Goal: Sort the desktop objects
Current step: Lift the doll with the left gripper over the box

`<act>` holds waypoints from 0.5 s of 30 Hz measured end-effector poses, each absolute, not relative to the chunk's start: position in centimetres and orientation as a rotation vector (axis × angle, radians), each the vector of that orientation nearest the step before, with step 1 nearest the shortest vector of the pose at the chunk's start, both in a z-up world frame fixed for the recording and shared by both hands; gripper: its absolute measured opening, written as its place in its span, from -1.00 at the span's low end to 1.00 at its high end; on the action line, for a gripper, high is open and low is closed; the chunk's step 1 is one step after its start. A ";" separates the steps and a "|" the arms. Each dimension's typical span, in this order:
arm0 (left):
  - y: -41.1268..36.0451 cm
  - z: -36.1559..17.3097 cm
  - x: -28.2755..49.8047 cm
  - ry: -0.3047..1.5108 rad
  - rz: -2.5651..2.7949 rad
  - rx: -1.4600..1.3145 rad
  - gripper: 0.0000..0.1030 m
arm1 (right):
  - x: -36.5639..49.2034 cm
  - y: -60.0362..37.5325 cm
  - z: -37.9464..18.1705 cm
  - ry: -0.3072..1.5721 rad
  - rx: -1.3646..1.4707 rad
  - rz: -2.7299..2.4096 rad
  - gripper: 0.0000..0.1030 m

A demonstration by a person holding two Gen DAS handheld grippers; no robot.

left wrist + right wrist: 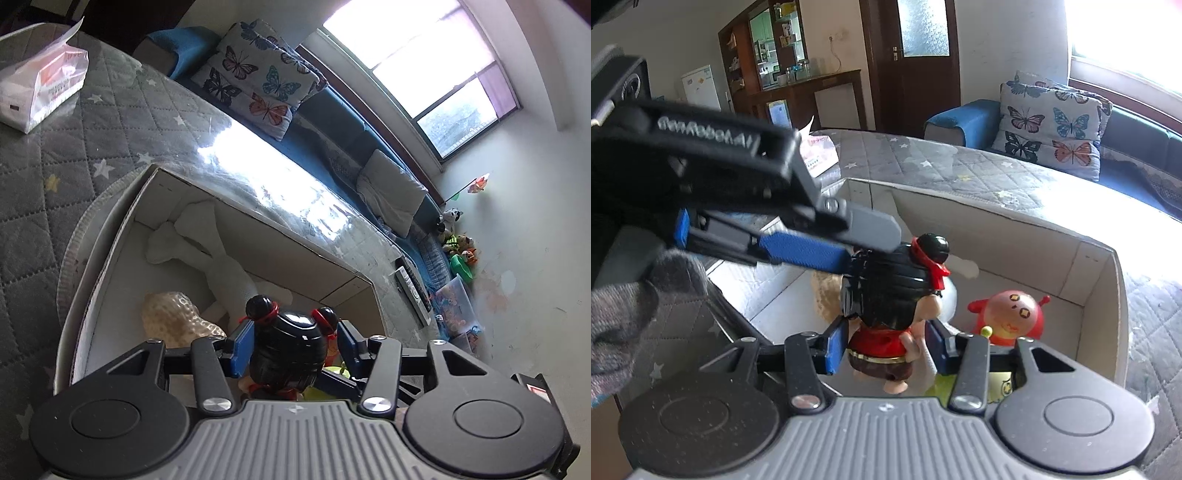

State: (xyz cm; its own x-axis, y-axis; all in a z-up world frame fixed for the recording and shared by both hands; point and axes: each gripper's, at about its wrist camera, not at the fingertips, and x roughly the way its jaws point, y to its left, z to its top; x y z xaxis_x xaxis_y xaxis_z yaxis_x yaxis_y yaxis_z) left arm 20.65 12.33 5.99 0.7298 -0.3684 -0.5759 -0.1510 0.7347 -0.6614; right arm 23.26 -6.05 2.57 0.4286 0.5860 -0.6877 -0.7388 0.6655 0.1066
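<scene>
The grey quilted table cover [37, 184] carries an open cardboard box [997, 229], and in it I see a long white plush [207, 236], a beige knobbly toy [170, 317] and a round red toy [1008, 314].

The doll [886, 280] is at the near end of this box. Whether its feet touch the floor of the box I cannot tell. The right gripper [886, 343] is clenched on its red body. The left gripper [295, 339] stands wide around the head, and I see a gap beside one pad, so I judge it is not gripping.

My worry is two grips on one small, smooth figure. If both hands pull differently, the doll may twist out or the head may be strained. If the right lets go too high, it may tip onto the red toy.

The doll has a big glossy black head, brown trousers, and two small buns tied with red ribbons.
</scene>
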 end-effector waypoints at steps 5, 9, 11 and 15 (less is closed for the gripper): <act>12.3 5.9 20.6 0.766 -0.130 -0.759 0.00 | 23.0 -6.0 2.8 0.765 -0.230 0.832 -0.09; 12.2 5.9 20.5 0.766 -0.132 -0.757 0.00 | 22.8 -6.1 2.8 0.770 -0.228 0.828 -0.09; 12.3 5.9 20.4 0.766 -0.129 -0.755 0.00 | 22.6 -6.1 2.9 0.770 -0.226 0.831 0.02; 12.5 5.8 20.2 0.768 -0.113 -0.746 0.00 | 22.4 -6.1 3.2 0.758 -0.225 0.828 0.10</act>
